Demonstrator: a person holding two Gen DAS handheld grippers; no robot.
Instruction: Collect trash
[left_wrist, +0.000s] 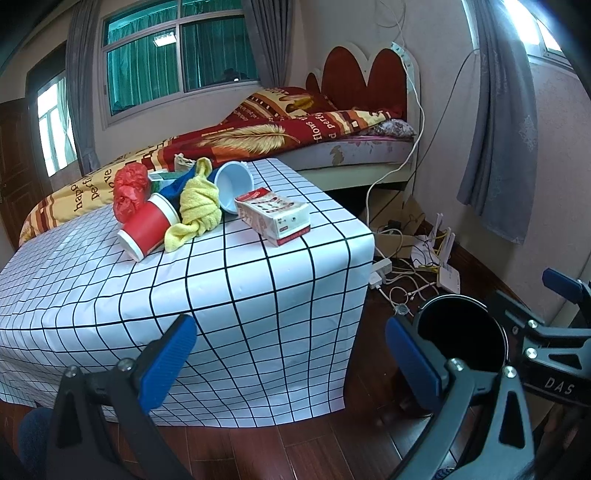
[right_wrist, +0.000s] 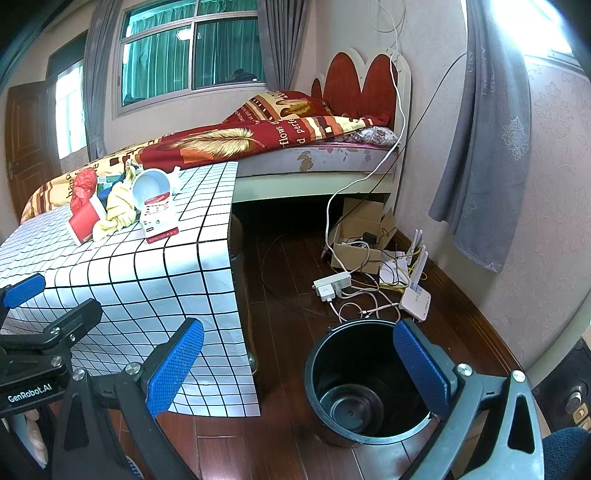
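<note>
A pile of trash lies on the checked table (left_wrist: 110, 280): a red paper cup (left_wrist: 147, 227) on its side, a crumpled red bag (left_wrist: 129, 192), a yellow cloth (left_wrist: 197, 206), a white cup (left_wrist: 232, 184) and a red-and-white carton (left_wrist: 273, 218). The pile also shows in the right wrist view, with the carton (right_wrist: 159, 218) nearest. A black bin (right_wrist: 369, 384) stands empty on the floor right of the table. My left gripper (left_wrist: 291, 354) is open and empty before the table's front edge. My right gripper (right_wrist: 299, 358) is open and empty, above the bin's near rim.
A bed with a red quilt (left_wrist: 258, 136) stands behind the table. A power strip (right_wrist: 332, 284), tangled cables, a router (right_wrist: 415, 299) and a cardboard box (right_wrist: 358, 236) lie on the wood floor by the right wall. Grey curtain (right_wrist: 480, 147) hangs at right.
</note>
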